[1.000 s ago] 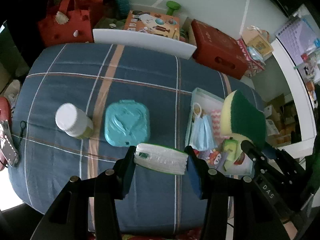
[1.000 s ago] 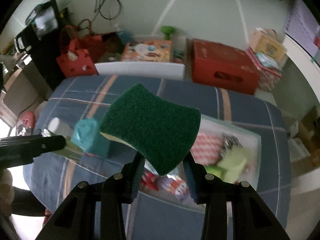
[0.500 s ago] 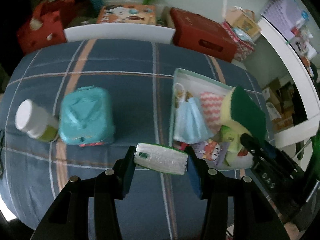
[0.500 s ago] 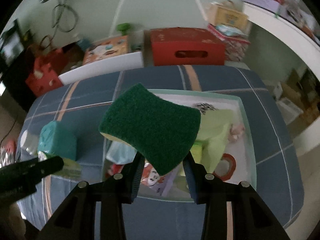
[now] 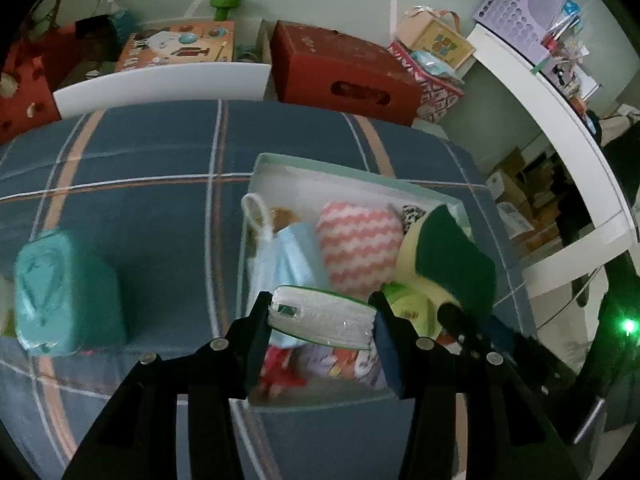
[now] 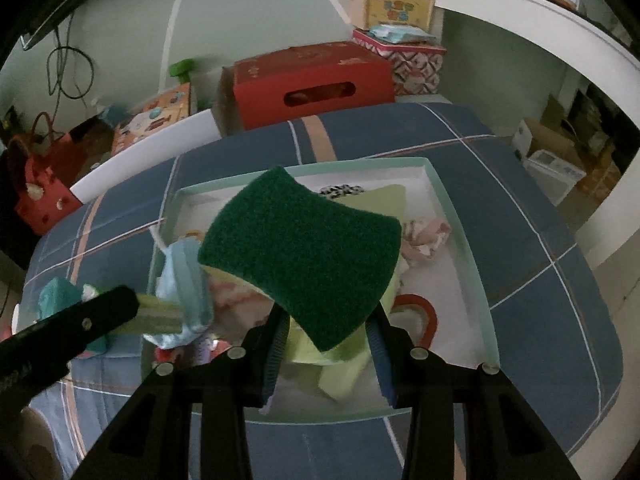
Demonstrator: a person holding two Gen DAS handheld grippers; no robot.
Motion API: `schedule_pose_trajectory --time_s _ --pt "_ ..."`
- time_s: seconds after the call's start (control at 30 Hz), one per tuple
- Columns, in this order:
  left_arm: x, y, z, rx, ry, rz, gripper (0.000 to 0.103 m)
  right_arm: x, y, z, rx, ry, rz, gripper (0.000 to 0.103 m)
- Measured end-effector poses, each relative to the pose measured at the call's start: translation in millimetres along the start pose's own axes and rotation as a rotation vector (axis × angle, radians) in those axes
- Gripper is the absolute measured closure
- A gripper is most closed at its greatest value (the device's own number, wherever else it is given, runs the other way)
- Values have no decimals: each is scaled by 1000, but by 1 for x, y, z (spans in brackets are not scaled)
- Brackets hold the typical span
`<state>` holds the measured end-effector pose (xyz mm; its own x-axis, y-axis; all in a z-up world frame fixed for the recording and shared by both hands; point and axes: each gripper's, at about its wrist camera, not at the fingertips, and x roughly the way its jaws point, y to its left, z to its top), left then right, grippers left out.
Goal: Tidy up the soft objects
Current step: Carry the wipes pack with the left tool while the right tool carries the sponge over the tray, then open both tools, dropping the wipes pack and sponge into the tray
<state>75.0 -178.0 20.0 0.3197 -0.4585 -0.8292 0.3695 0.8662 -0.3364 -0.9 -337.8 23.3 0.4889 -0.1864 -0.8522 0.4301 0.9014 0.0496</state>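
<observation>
My left gripper [image 5: 320, 320] is shut on a white tissue pack with a green edge [image 5: 322, 317], held above the near left part of the pale green tray [image 5: 344, 168]. My right gripper [image 6: 326, 328] is shut on a green-and-yellow sponge [image 6: 300, 256], held above the tray's [image 6: 464, 240] middle. The sponge also shows in the left wrist view [image 5: 452, 264]. In the tray lie a blue face mask [image 5: 288, 260], a pink zigzag cloth [image 5: 358, 248], a yellow-green cloth [image 6: 380, 200] and other small soft items.
A teal container [image 5: 66, 296] stands on the blue plaid cover [image 5: 140, 208] left of the tray. A red box [image 5: 340, 68], a white board [image 5: 160, 84] and toy boxes lie beyond the far edge. A white shelf [image 5: 560, 128] runs along the right.
Both grippers have moved right and forward over the tray with their loads. The teal container and white bottle have slid to the left edge of the left wrist view.
</observation>
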Motion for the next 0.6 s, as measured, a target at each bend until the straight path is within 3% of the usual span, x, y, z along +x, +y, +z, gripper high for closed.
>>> schedule_pose_trajectory --time_s 0.3,0.6 --pt "27 -7 1 11 -45 -57 53 11 -5 -2 2 25 -1 61" --pt "48 0 -17 2 49 -42 53 19 -5 -6 -19 60 -17 61"
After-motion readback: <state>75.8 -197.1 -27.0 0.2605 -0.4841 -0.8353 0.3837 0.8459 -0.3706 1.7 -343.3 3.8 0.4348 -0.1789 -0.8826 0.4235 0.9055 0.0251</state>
